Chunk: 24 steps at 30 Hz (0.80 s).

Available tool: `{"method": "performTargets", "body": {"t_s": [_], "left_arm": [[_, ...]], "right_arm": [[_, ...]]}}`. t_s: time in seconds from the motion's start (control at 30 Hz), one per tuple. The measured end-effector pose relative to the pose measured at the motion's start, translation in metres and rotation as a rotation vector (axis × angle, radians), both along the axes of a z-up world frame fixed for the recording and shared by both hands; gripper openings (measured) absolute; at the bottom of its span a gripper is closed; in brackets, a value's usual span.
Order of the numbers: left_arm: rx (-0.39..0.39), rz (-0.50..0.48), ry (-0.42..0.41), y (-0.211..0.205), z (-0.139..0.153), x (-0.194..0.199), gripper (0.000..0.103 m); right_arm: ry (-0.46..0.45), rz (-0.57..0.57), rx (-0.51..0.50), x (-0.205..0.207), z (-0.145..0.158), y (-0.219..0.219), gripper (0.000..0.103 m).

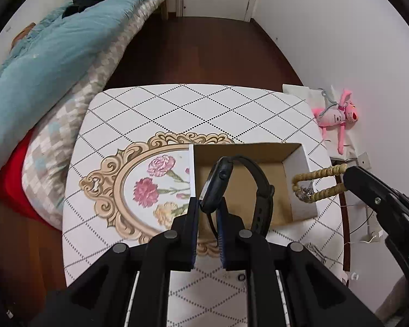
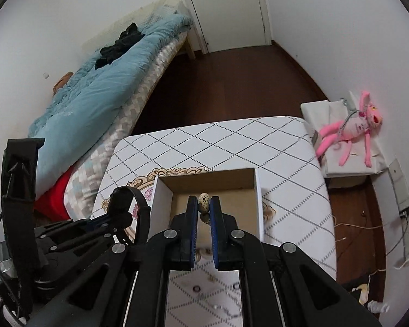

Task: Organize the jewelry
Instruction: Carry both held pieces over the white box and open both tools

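Observation:
My left gripper is shut on a black smartwatch, holding it over the open cardboard box on the table; the watch strap loops to the right. My right gripper is shut on a beige beaded bracelet, held above the same box. In the left wrist view the bracelet hangs at the box's right edge from the right gripper's dark fingers. In the right wrist view the watch and left gripper sit left of the box.
The table has a white diamond-pattern cloth with a gold floral frame. Small rings and a chain lie near the table's front edge. A bed with a blue duvet is on the left. A pink plush toy lies on the right.

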<state>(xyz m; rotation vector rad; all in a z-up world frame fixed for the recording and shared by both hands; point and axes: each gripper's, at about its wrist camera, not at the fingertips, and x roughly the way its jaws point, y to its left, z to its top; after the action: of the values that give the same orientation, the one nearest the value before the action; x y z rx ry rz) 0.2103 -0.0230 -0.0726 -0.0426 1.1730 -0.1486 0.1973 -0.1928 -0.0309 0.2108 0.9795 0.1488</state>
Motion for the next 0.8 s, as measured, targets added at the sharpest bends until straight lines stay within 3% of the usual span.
{"method": "performTargets", "body": {"t_s": [0.17,0.3,0.37,0.43,0.5,0.57,0.63,0.67,0.73,0.8], "left_arm": [[-0.021,-0.014,0.048,-0.005,-0.016,0.023,0.010],[-0.031,-0.025,0.084,-0.009,-0.023,0.042,0.017],[-0.055,-0.019,0.113,-0.007,-0.027,0.051,0.033],[-0.089,-0.007,0.111,-0.004,-0.026,0.055,0.067],[-0.062,0.003,0.091,-0.003,-0.023,0.056,0.087],[-0.031,0.000,0.069,-0.001,-0.022,0.053,0.097],[0.017,0.011,0.039,0.002,-0.022,0.048,0.101],[0.033,0.016,0.026,0.004,-0.024,0.044,0.102],[0.072,0.032,-0.001,0.008,-0.031,0.036,0.103],[0.091,0.040,-0.015,0.010,-0.038,0.031,0.103]], "right_arm": [[0.058,-0.011,0.012,0.033,-0.026,-0.008,0.009],[0.104,-0.001,0.026,0.051,-0.044,-0.014,0.009],[0.131,0.008,0.031,0.061,-0.052,-0.017,0.010],[0.189,0.036,0.051,0.072,-0.064,-0.018,0.010],[0.226,0.053,0.048,0.076,-0.072,-0.018,0.012],[0.235,0.051,0.020,0.076,-0.077,-0.019,0.032],[0.235,0.028,-0.009,0.072,-0.081,-0.024,0.063],[0.230,0.021,-0.050,0.070,-0.081,-0.025,0.069],[0.220,-0.002,-0.164,0.063,-0.084,-0.024,0.093],[0.214,-0.020,-0.265,0.058,-0.090,-0.021,0.096]]}}
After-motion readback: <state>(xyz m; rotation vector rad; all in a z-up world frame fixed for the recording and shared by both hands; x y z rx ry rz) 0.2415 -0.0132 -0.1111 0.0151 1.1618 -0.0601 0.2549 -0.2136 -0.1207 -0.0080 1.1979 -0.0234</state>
